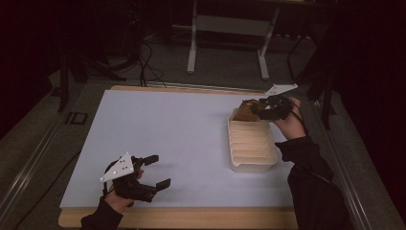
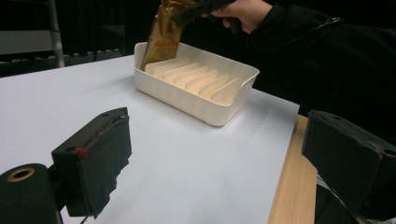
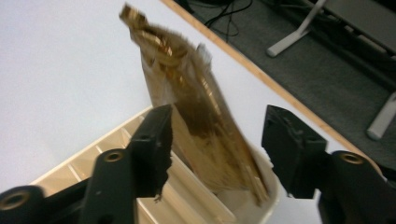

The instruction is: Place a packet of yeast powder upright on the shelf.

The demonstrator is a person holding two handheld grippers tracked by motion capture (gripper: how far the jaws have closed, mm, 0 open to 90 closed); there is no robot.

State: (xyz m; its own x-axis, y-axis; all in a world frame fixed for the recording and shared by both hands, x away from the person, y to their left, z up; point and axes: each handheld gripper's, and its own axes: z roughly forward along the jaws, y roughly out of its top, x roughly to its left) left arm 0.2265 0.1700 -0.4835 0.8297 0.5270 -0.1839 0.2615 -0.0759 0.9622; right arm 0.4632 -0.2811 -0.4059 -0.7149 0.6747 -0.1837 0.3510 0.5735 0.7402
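A crinkled golden packet [image 3: 196,112] stands upright in the far end slot of a cream slotted tray [image 1: 252,165] at the table's right side. My right gripper [image 3: 217,126] is open around the packet's upper part: one pad lies close against its side and the other stands well off it. From the left gripper view, the packet [image 2: 163,37] leans at the tray's [image 2: 196,105] far end under the right gripper [image 2: 196,9]. The tray's other slots look empty. My left gripper [image 1: 160,170] rests near the front left of the table, open, with nothing between its jaws.
The white tabletop [image 1: 167,129] spreads wide between the two hands, with a wooden edge [image 1: 191,218] along the front. Beyond the far edge, grey frame legs [image 1: 192,52] and cables [image 1: 146,62] lie on the dark floor.
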